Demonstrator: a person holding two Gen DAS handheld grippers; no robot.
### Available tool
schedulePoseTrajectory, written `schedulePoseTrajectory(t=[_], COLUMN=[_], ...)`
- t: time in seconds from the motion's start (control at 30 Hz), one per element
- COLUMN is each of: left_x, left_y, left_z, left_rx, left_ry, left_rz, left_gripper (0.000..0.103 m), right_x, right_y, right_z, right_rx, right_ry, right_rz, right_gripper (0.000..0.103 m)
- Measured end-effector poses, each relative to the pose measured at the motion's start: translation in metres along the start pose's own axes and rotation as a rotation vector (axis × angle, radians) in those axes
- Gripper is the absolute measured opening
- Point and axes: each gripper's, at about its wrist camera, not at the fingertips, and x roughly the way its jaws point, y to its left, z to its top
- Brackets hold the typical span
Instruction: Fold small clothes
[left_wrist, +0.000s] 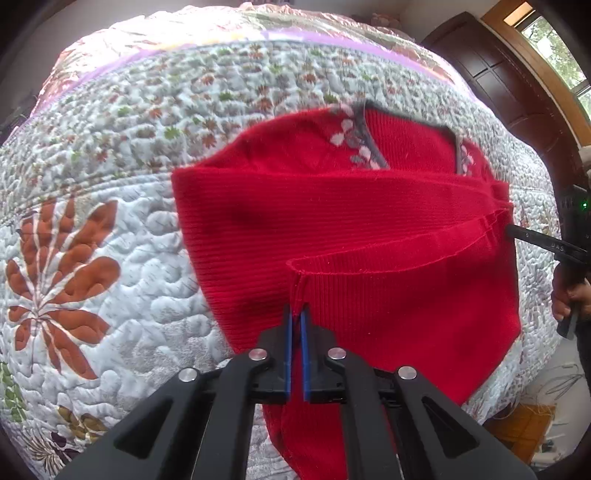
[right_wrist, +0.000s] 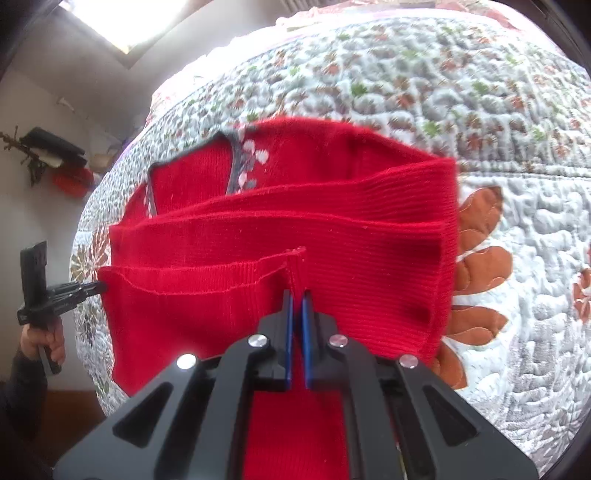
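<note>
I see a red ribbed knit sweater spread on the floral quilt, which serves as my landmark. Its neckline, trimmed in grey with pale flower motifs, lies toward the quilt's far side. The sleeves are folded across the body in overlapping bands. The near hem is raised off the quilt, pulled up at two corners, with the fabric puckering into small pleats there.
</note>
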Motion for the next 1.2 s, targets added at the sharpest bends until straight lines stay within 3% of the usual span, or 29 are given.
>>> schedulePoseTrajectory(t=[0.17, 0.33, 0.5, 0.67, 0.83, 1.2], left_x=[-0.022, -0.01, -0.005, 0.004, 0.006, -0.015], left_y=[0.002, 0.004, 0.001, -0.002, 0.002, 0.009], left_z=[-0.004, -0.007, -0.007, -0.006, -0.007, -0.014], left_rx=[-0.016, -0.021, -0.029, -0.033, -0.062, -0.076], left_ry=[-0.038, -0.008, -0.013, -0.003, -0.014, -0.064], left_rz=[-0.026, -0.012, 0.004, 0.014, 0.016, 0.02], left_gripper=[0.003, 0.003, 0.003, 0.003, 0.003, 0.003], right_x=[-0.012, -0.006, -0.003, 0.004, 0.01, -0.015], right_y=[0.001, 0.0, -0.004, -0.006, -0.005, -0.013], right_z=[0.0, 0.0, 0.002, 0.003, -0.001, -0.001], right_rx=[-0.002, -0.038, -0.046, -0.051, -0.046, -0.004], right_ry=[-0.018, -0.005, -0.006, 0.005, 0.019, -0.063], right_rz=[0.007, -0.029, -0.018, -0.022, -0.013, 0.003], right_gripper=[0.003, 0.008, 0.005, 0.018, 0.005, 0.003])
